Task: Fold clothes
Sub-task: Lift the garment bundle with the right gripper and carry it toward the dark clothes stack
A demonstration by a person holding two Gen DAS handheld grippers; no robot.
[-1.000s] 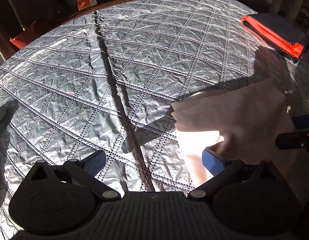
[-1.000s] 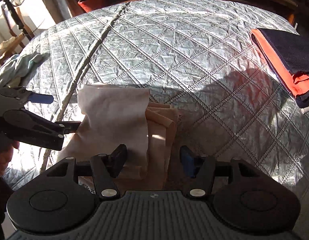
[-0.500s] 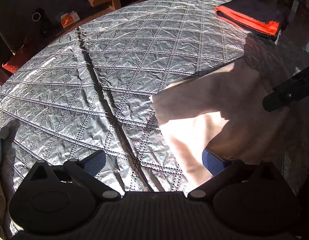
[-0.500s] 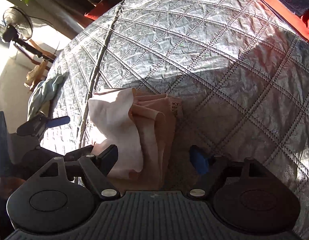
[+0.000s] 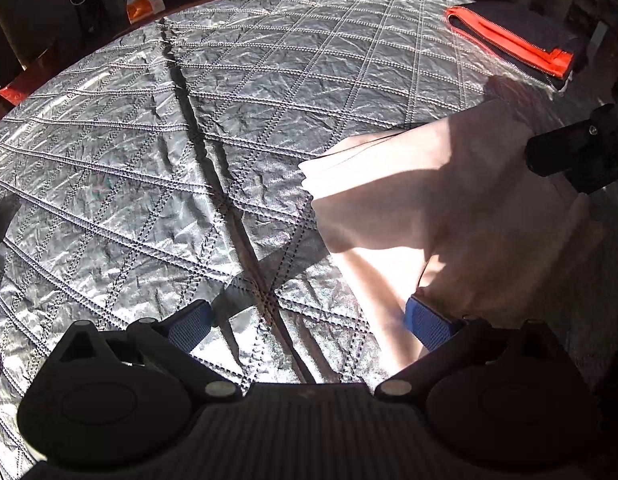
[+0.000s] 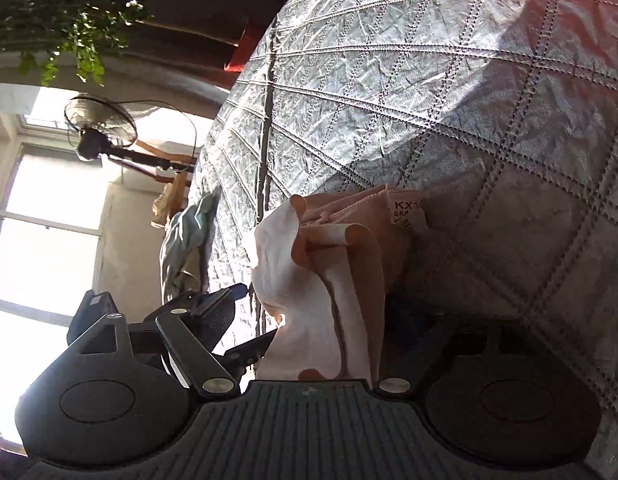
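While the pale pink garment (image 5: 449,216) lies partly folded on the silver quilted cover (image 5: 189,160), the left gripper (image 5: 305,320) hangs with fingers wide apart, its right pad beside the cloth's near edge. The right gripper (image 6: 309,328) straddles the bunched garment (image 6: 329,280), jaws closing, not visibly pressing it. A folded orange-and-dark garment (image 5: 517,44) lies well apart.

Garment (image 6: 309,280) bunched up since earlier.

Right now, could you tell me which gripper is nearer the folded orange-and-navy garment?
Right. The right gripper reaches in nearer the folded orange-and-navy garment; the left gripper hangs farther back over the quilt.
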